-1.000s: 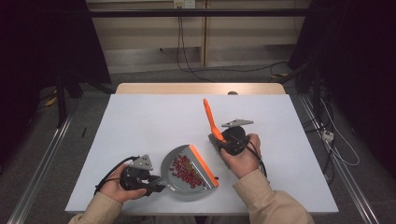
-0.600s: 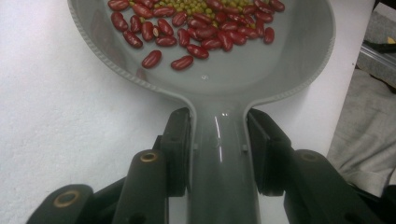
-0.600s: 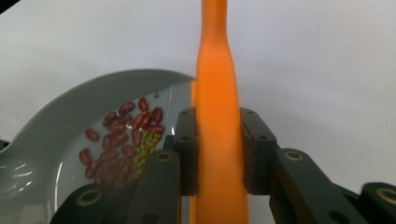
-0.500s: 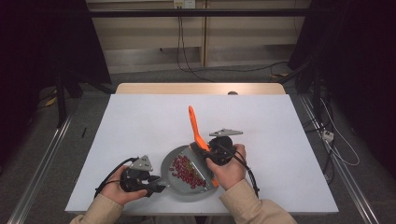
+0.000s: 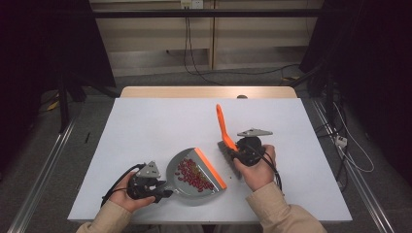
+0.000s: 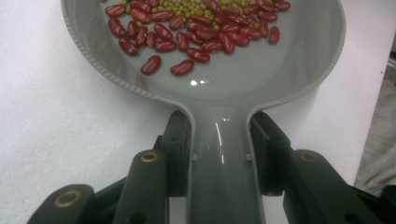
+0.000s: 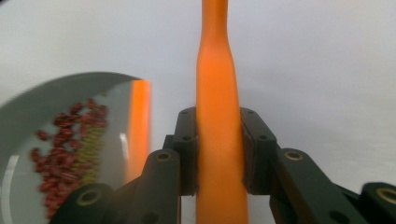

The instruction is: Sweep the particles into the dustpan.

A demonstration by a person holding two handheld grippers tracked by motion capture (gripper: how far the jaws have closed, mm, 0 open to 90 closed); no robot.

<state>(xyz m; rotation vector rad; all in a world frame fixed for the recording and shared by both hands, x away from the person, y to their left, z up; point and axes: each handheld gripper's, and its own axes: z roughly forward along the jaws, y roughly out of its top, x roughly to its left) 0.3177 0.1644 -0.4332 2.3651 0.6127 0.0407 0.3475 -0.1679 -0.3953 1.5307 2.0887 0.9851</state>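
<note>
From above, one grey dustpan [image 5: 194, 177] with an orange lip lies on the white table [image 5: 155, 126], holding red beans [image 5: 192, 174].

The left gripper [image 6: 219, 154] pinches its handle; green peas [image 6: 187, 7] lie among the beans.

The right gripper [image 7: 219, 154] clamps one orange brush [image 7: 217, 93], just beside the pan.

On the table [image 5: 145, 126], the dustpan [image 5: 197, 191] lies near the near edge, left of centre, its handle pointing left into the left gripper [image 5: 145, 184], whose jaws sit on either side of the handle. Beans [image 5: 192, 174] lie in the pan, heaped toward its far side. Just right of the dustpan stands the brush [image 5: 223, 127], its handle rising toward the far side, with the right gripper [image 5: 245, 153] clamped around it. The brush's lower end rests on the table beside the pan's right lip.
</note>
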